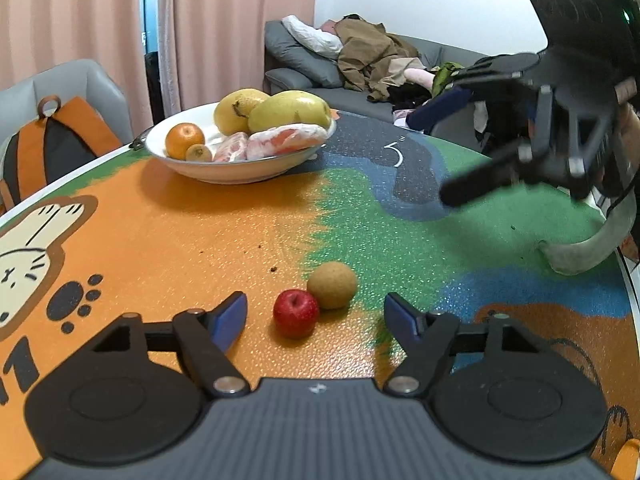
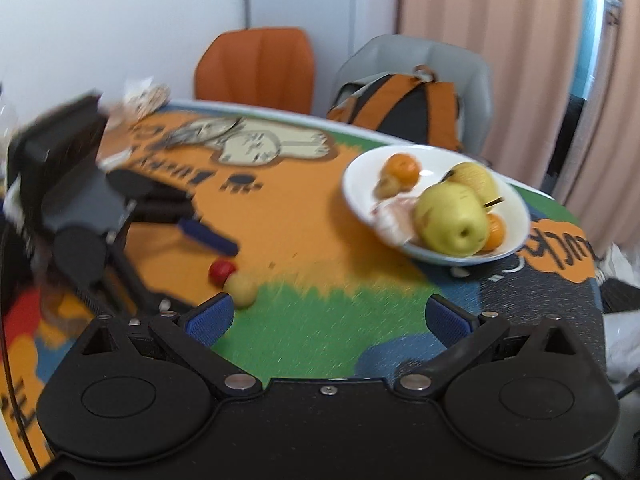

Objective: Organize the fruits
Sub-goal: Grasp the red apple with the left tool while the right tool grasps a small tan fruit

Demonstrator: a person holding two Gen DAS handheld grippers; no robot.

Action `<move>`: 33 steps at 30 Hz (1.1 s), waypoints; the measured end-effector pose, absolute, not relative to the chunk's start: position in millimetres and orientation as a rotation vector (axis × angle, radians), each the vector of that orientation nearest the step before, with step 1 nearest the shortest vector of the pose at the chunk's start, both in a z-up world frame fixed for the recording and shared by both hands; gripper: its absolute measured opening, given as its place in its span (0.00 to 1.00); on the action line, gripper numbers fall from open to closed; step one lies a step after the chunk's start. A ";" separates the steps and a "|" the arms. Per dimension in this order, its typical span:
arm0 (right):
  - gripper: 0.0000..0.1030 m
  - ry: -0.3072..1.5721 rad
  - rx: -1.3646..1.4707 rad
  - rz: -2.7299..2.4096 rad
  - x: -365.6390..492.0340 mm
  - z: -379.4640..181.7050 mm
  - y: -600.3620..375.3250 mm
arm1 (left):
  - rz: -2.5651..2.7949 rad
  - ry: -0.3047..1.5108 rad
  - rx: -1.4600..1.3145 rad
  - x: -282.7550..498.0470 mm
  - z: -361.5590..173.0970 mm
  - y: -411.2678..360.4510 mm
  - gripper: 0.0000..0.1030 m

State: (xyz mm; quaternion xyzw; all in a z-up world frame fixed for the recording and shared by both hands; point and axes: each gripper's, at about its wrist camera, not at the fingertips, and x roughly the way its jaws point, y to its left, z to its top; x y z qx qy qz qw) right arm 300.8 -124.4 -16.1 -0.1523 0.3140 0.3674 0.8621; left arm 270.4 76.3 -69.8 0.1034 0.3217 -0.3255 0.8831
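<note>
— Two loose fruits are seen on the table (image 1: pixel 200 240): a red apple (image 1: pixel 296 313) and a brown round fruit (image 1: pixel 332 285), touching, the brown one at about one o'clock from the apple. Why are they framed so closely by the left gripper (image 1: pixel 316 316)?

— A pick-up is probably being lined up. The left gripper is held partly open, its blue pads standing to either side of the pair, and nothing is pressed between them. The apple lies nearest the middle, so it is judged the likelier target.

— And the right gripper (image 2: pixel 328 318)?

— It is spread wide and empty, pointed down at the green patch of the mat. In its own view the two fruits lie at about ten o'clock, just beyond its left pad. That view is blurred, so fine detail cannot be told.

— Where is the rest of the fruit kept?

— In a white bowl (image 1: pixel 192 168) at about eleven o'clock in the left view, well apart from the loose pair. Large yellow-green fruits, oranges and wrapped pink pieces are piled inside. The bowl is judged the place where the two stragglers belong.

— What can be said of the surface and the room?

— The table is covered by a grainy cartoon mat in orange, green and blue, with a few dark crumbs near the fruits. A striped backpack (image 2: pixel 404 108) is propped on a grey chair (image 2: pixel 464 64), beside an orange chair (image 2: pixel 256 68). Pink curtains (image 1: pixel 224 24) are hung behind, and a grey sofa (image 1: pixel 304 68) is heaped with clothes.
</note>
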 end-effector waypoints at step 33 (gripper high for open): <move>0.80 0.661 -0.453 0.921 283.9 -55.3 -90.4 | -0.758 0.645 0.257 240.7 -61.7 85.9 0.22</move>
